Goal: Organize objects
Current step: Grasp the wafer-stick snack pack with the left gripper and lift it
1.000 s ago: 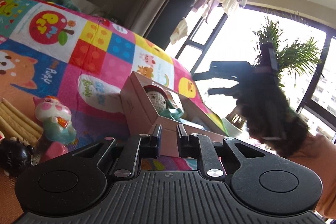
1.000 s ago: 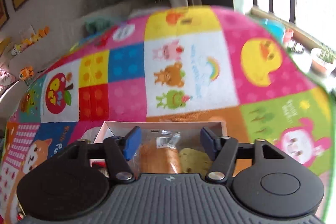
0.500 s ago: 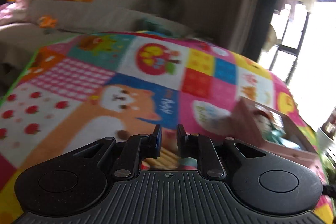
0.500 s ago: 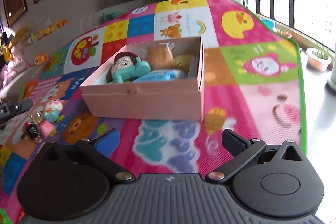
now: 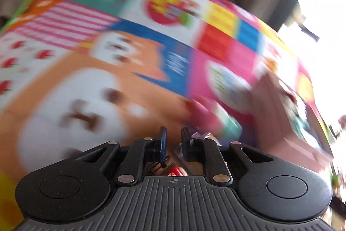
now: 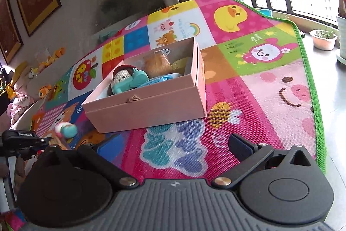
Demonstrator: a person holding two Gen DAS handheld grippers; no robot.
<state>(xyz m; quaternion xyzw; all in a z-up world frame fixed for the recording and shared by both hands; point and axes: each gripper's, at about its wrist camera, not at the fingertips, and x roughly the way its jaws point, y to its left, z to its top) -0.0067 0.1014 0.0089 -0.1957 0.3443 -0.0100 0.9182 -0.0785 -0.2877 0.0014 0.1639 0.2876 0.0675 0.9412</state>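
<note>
An open pink box [image 6: 151, 107] sits on the colourful play mat [image 6: 259, 88]. It holds a crocheted doll [image 6: 121, 77], a teal toy [image 6: 134, 81], a bagged bread roll [image 6: 157, 62] and a blue packet [image 6: 155, 81]. My right gripper [image 6: 173, 144] stands wide open and empty, a short way in front of the box. A pink-and-teal pig toy [image 6: 66, 129] stands left of the box. The left wrist view is blurred: my left gripper [image 5: 173, 140] is shut and empty above the mat, with the pig toy [image 5: 218, 118] just ahead on the right and the box [image 5: 292, 144] further right.
Small loose items [image 5: 179, 170] lie under the left fingers, too blurred to name. The mat's green edge [image 6: 313, 79] meets bare floor on the right, with plant pots [image 6: 324, 39] by the window. Plush toys [image 6: 45, 88] line the sofa at the back left.
The right gripper opened wide, left the bagged bread in the box and drew back and down. The left gripper swung left from the box, then tipped down toward the mat, staying shut.
</note>
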